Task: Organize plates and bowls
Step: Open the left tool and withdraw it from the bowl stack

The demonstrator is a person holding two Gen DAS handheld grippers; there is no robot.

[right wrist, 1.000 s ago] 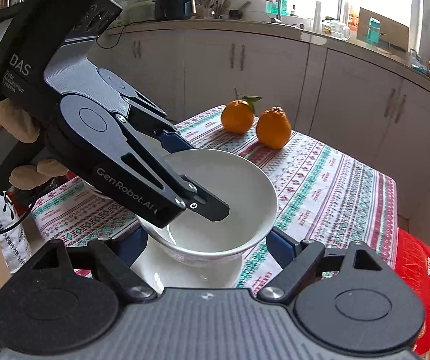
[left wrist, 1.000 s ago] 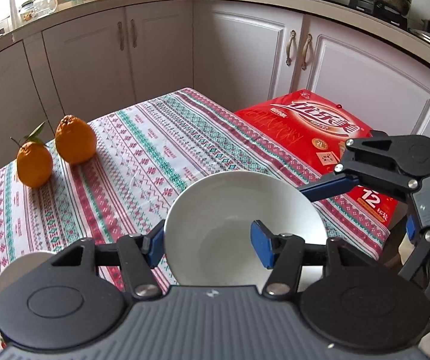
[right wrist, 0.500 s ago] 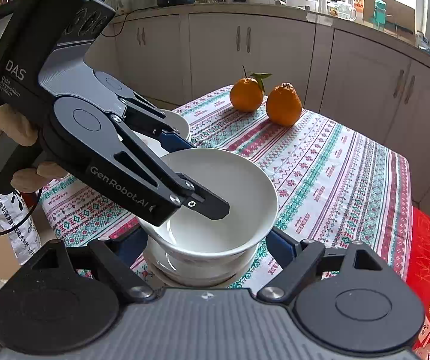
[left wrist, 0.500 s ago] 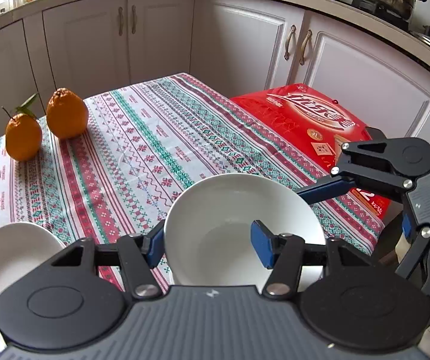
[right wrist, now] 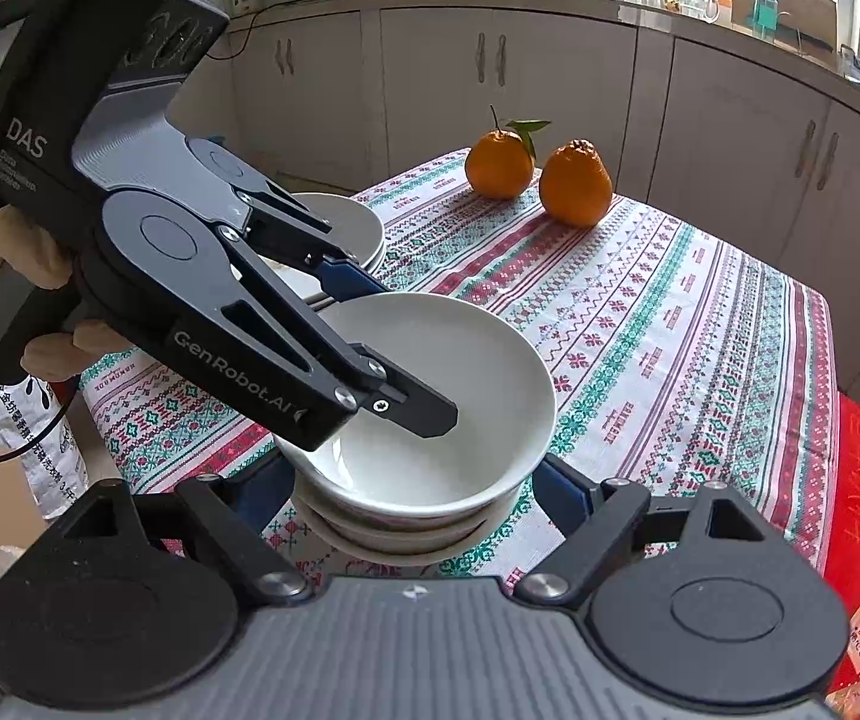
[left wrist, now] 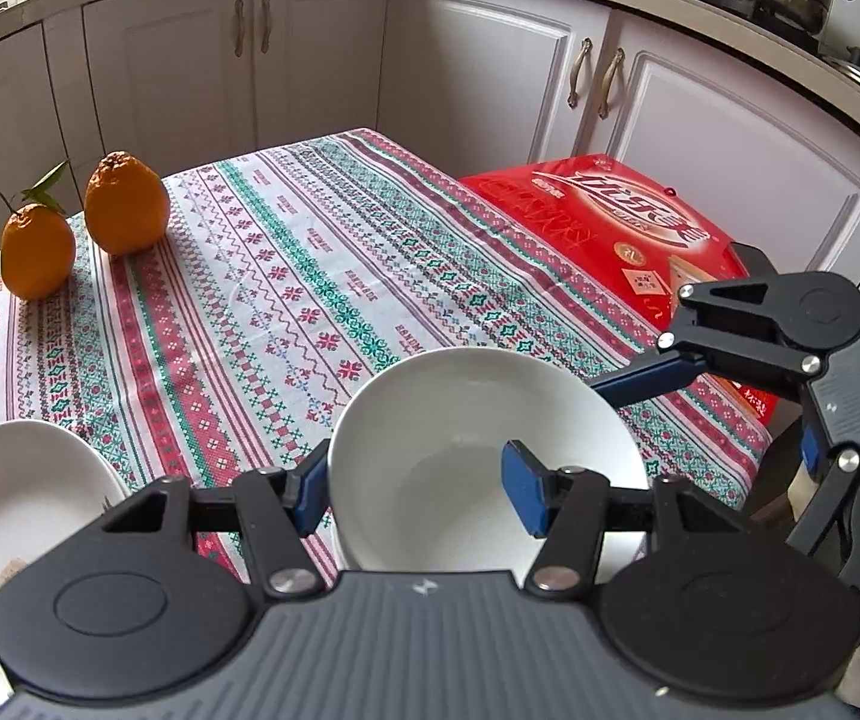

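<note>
A white bowl [left wrist: 478, 456] [right wrist: 448, 396] sits nested on a stack of bowls [right wrist: 405, 531] near the table's front edge. My left gripper [left wrist: 417, 486] [right wrist: 369, 336] straddles the bowl's near rim, one finger inside, one outside; the jaws stand partly apart and I cannot tell if they pinch the rim. My right gripper [right wrist: 417, 492] is open, its fingers either side of the bowl stack without touching; one of its fingers [left wrist: 646, 378] shows beside the bowl. A stack of white plates [left wrist: 15, 510] [right wrist: 339, 228] lies on the left.
Two oranges [left wrist: 78, 228] [right wrist: 538, 177] sit at the far corner of the patterned tablecloth [left wrist: 309, 276]. A red carton [left wrist: 628, 240] stands past the table's right edge. White kitchen cabinets [left wrist: 309, 54] run behind.
The bowl has come down onto the bowl stack. The left gripper has lowered and moved back a little, so the plate stack now shows more at its left.
</note>
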